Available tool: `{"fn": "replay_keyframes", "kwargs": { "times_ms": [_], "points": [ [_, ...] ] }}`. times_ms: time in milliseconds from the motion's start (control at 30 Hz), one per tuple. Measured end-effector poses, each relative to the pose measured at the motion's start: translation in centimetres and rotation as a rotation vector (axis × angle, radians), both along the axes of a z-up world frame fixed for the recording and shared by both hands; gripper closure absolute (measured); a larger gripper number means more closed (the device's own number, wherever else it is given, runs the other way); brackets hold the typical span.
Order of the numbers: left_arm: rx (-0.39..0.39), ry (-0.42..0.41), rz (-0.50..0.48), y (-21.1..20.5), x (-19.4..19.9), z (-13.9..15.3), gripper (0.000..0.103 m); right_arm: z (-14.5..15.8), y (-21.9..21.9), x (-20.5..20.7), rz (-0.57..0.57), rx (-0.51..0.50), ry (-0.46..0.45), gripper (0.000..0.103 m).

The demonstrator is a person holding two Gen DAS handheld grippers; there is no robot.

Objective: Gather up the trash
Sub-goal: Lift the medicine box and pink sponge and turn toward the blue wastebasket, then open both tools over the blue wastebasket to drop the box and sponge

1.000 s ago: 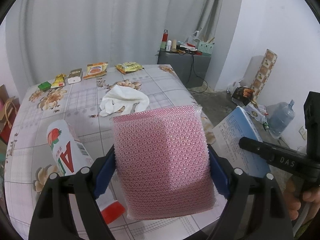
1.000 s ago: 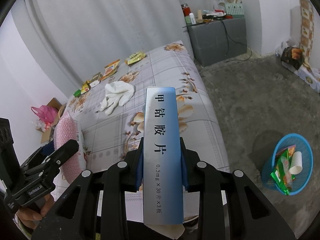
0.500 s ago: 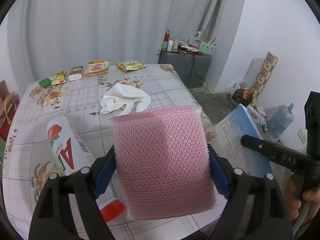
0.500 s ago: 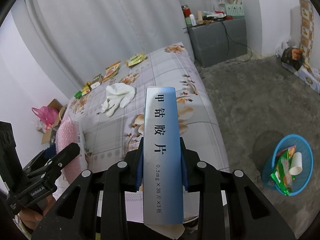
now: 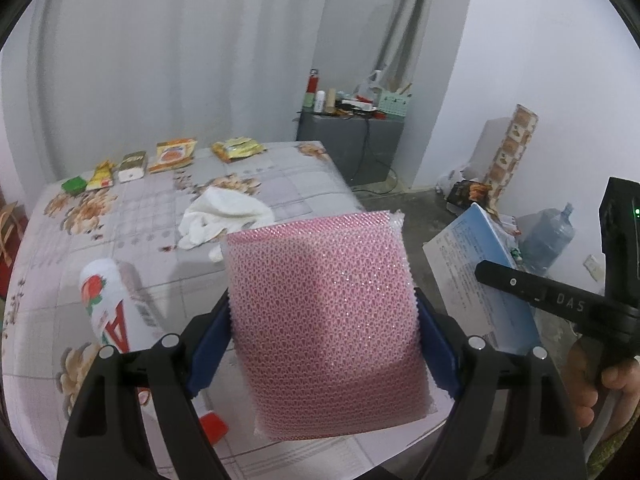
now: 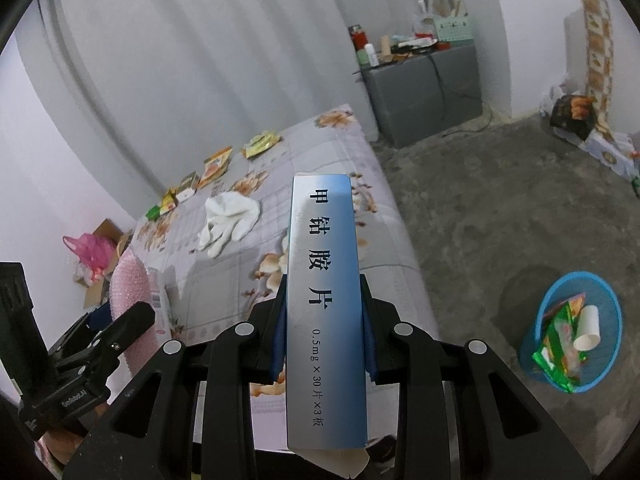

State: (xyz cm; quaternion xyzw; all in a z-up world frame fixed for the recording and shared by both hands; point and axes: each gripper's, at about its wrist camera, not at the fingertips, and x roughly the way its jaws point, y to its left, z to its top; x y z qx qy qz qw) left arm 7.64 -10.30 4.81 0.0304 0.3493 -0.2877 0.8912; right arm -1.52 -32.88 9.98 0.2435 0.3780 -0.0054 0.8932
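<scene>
My left gripper (image 5: 324, 320) is shut on a pink mesh sponge pack (image 5: 324, 320) and holds it above the front of the flowered table (image 5: 280, 176). My right gripper (image 6: 324, 320) is shut on a long blue medicine box (image 6: 324, 312), held above the table's right edge; the box also shows in the left wrist view (image 5: 476, 276). A blue trash basket (image 6: 576, 336) with wrappers and a paper cup stands on the floor to the right. The sponge pack shows at the left of the right wrist view (image 6: 130, 284).
On the table lie a white glove (image 5: 224, 216), a white bottle with a red cap (image 5: 116, 312), and several snack packets (image 5: 172, 156) along the far edge. A grey cabinet (image 5: 352, 140) stands behind. A water jug (image 5: 548, 240) and bags sit on the floor at right.
Both grippers have risen and drawn back a little from the table, still holding their items. Nothing was let go.
</scene>
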Motion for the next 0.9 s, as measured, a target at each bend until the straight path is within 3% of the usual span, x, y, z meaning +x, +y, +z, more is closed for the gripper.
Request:
{"fn": "replay_keyframes", "kwargs": {
  "times_ms": [333, 600, 900],
  "points": [
    [-0.018, -0.001, -0.065, -2.4, -0.3, 1.4, 0.021, 0.2, -2.6, -1.2, -0.084, 0.003, -0.01, 0.075],
    [-0.02, 0.004, -0.064, -2.8, -0.2, 1.9, 0.021, -0.6, -3.4, -0.8, -0.096, 0.024, -0.004, 0.075],
    [-0.019, 0.042, -0.118, -5.2, -0.7, 1.7, 0.021, -0.6, -6.3, -4.1, -0.158, 0.046, -0.042, 0.075]
  ]
}}
